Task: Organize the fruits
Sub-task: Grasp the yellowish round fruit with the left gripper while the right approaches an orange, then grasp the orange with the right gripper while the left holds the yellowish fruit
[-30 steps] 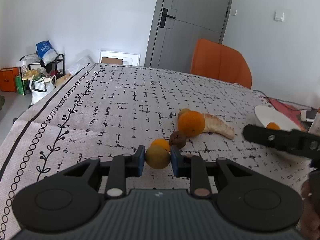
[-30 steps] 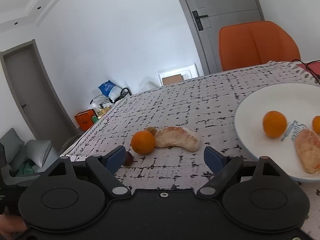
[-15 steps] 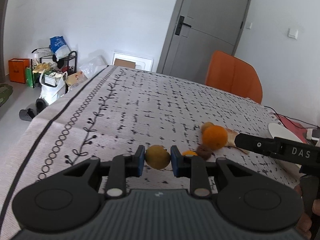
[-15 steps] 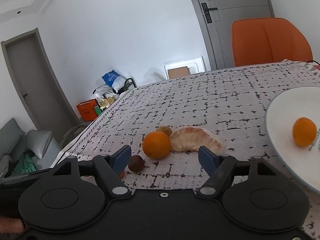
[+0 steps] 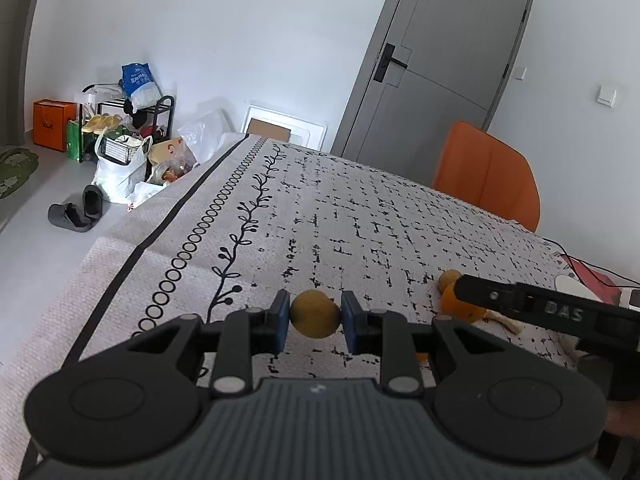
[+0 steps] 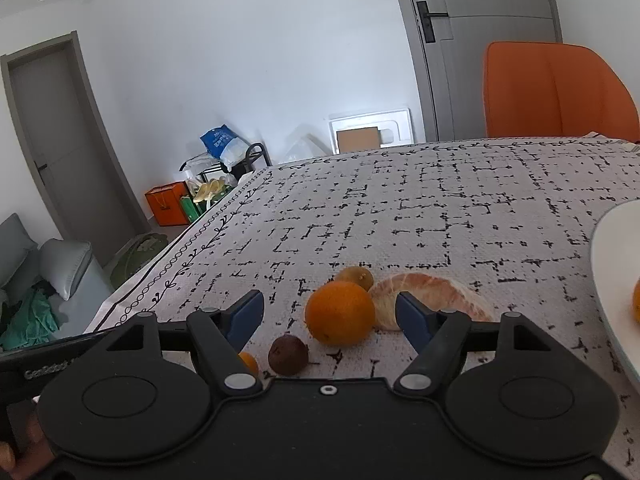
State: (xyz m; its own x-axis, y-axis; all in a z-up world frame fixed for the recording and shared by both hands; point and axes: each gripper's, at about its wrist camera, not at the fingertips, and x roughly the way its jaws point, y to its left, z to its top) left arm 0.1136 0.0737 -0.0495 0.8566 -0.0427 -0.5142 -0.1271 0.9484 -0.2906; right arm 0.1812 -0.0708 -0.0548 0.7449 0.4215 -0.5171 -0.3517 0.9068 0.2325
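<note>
- The left gripper [image 5: 314, 320], black with blue pads, has its jaws closed to a narrow gap on a round yellow-brown fruit [image 5: 314, 319], pinched at both sides and held clear above the white black-patterned tablecloth [image 5: 320, 216].
- The underside of that fruit is hidden behind the gripper body, so its full shape cannot be read.
- The right gripper [image 6: 330, 314] has its jaws spread wide and holds nothing; it hangs over the near part of the fruit cluster.
- Between its blue pads, on the cloth, lies a large round orange [image 6: 340, 313], touching neither pad.
- Just behind the orange sits a smaller yellow-brown fruit [image 6: 355, 276], mostly covered by it.
- To the right of the orange lies a peeled pale-pink pomelo segment [image 6: 432, 292]; its near edge is cut off by the right finger.
- Near and left of the orange is a small dark brown-purple fruit [image 6: 288, 354]; its kind is hard to tell.
- A small orange fruit [image 6: 249, 362] shows only as a sliver behind the left finger.
- A white plate [image 6: 612, 280] is cut off by the right edge, with a slice of another orange fruit [image 6: 636, 300] on it.
- In the left wrist view, the right gripper's black arm crosses the orange and the plate, hiding most of both.
- An orange chair [image 6: 556, 88] stands at the far side of the table.
</note>
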